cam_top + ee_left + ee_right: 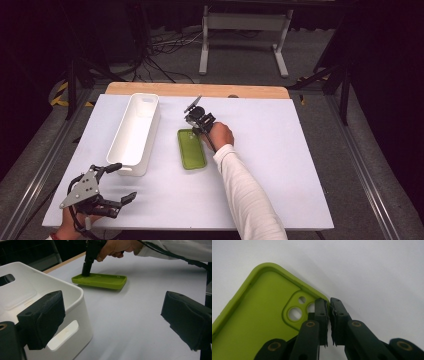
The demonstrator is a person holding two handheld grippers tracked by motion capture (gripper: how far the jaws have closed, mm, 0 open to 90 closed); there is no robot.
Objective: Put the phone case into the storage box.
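A lime green phone case point(191, 150) lies inner side up on the white table, right of the white bin. My right gripper point(196, 131) points down at the case's far corner by the camera cut-outs. In the right gripper view the case point(262, 315) has its raised rim pinched between the jaws of that gripper point(329, 301), which are shut on it. In the left gripper view the case point(102, 280) rests flat, with the right gripper point(86, 273) standing on its far end. My left gripper point(122, 182) hovers open near the table's front left corner, nothing between its fingers point(42, 320).
A long white bin point(150, 140) with handle slots stands left of the case, and its near end point(75, 312) is close beside my left gripper. The white table top point(280, 160) stretches to the right. A wooden strip point(200, 90) runs along the far edge.
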